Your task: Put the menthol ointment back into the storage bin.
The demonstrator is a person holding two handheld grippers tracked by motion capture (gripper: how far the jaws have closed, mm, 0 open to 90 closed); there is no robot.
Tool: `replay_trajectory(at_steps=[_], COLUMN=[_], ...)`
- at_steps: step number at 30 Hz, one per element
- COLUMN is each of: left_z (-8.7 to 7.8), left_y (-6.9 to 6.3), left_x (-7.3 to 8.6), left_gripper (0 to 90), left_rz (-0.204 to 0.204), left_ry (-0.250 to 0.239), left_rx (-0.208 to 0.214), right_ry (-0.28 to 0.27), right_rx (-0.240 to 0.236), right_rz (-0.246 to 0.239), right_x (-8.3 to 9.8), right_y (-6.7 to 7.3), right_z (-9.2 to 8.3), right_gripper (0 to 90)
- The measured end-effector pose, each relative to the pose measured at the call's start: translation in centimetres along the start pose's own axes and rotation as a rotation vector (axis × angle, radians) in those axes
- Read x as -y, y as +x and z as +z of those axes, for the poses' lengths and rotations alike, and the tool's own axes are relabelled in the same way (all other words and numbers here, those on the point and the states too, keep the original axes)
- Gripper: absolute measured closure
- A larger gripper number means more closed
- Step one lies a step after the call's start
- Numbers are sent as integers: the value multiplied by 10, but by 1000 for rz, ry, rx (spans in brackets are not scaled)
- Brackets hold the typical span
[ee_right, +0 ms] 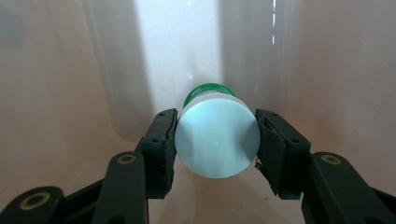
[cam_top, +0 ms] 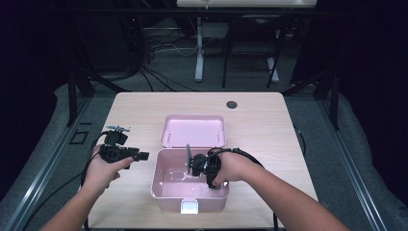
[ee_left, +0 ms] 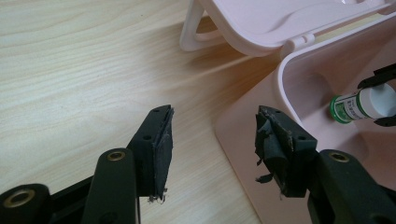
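A pink plastic box (cam_top: 159, 169) stands open on the wooden table, its lid (cam_top: 193, 131) folded back flat behind it. Inside the box my right gripper (cam_top: 194, 166) is shut on a small bottle (ee_right: 217, 140) with a white cap and a green label, both pads pressing the cap's sides. The same bottle (ee_left: 362, 106) lies level above the box floor in the left gripper view. My left gripper (ee_left: 215, 114) is open with nothing between its worn pads (ee_left: 161, 144), held over the table just left of the box wall (ee_left: 299, 60). In the high view the left gripper (cam_top: 142, 155) points right.
A white latch (cam_top: 189, 207) sits on the box's front wall near the table's front edge. A dark round hole (cam_top: 232, 104) marks the tabletop (cam_top: 260, 125) at the back. Cables trail from both grippers off the front. Behind the table stand desk legs and floor cables.
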State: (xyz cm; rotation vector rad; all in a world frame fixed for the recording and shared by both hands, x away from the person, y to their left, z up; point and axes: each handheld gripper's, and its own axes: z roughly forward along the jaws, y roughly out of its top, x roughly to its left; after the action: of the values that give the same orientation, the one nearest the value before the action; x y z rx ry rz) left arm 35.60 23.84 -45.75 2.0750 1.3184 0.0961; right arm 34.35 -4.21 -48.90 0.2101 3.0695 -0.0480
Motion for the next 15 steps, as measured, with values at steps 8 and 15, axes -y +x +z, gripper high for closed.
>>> replay_trajectory(at_steps=[8,15], left_z=[1,2], left_y=[1,1], left_x=[0,0], left_gripper=[467,467], left_rz=[0,-2], left_ry=[1,2], left_rx=[0,-1], right_ry=[0,3], right_rx=[-2,-6], right_rz=[-4,-18], right_x=[-1,-1], right_y=[1,2], right_z=[4,10], right_gripper=[506,506])
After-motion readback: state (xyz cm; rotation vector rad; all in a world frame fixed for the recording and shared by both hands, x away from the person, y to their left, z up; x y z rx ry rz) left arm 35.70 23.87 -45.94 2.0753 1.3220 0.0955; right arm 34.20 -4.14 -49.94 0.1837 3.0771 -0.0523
